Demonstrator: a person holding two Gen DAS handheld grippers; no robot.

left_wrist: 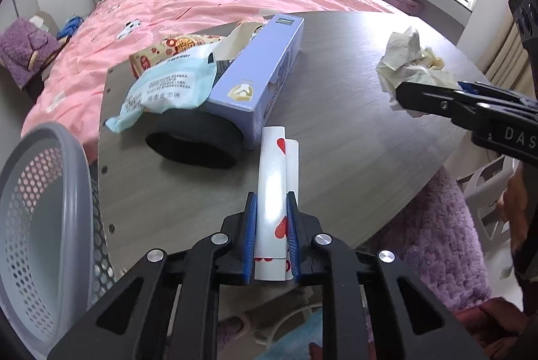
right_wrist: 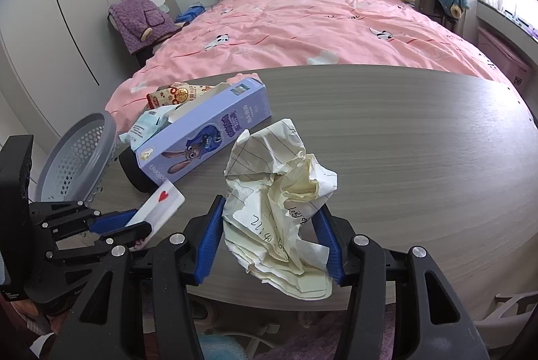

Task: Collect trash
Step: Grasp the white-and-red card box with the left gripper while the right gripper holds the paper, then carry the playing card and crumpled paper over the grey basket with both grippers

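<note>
My left gripper (left_wrist: 271, 202) is shut on a flattened white paper cup with red hearts (left_wrist: 274, 171) that lies near the front edge of the grey wooden table (left_wrist: 346, 131). In the right wrist view the same cup (right_wrist: 161, 203) pokes out of the left gripper (right_wrist: 134, 220) at the lower left. My right gripper (right_wrist: 269, 205) is shut on a crumpled ball of lined paper (right_wrist: 279, 171), blue pads pressed to both its sides. From the left wrist view that paper ball (left_wrist: 407, 57) sits at the table's right, with the right gripper (left_wrist: 433, 94) reaching in.
A purple carton (left_wrist: 262, 71) lies on a black roll (left_wrist: 195, 141), with a pale blue wipes packet (left_wrist: 168, 87) and a red-patterned packet (left_wrist: 175, 47) beside it. A grey mesh bin (left_wrist: 43, 208) stands off the table's left edge. A pink bed (right_wrist: 319, 24) lies behind.
</note>
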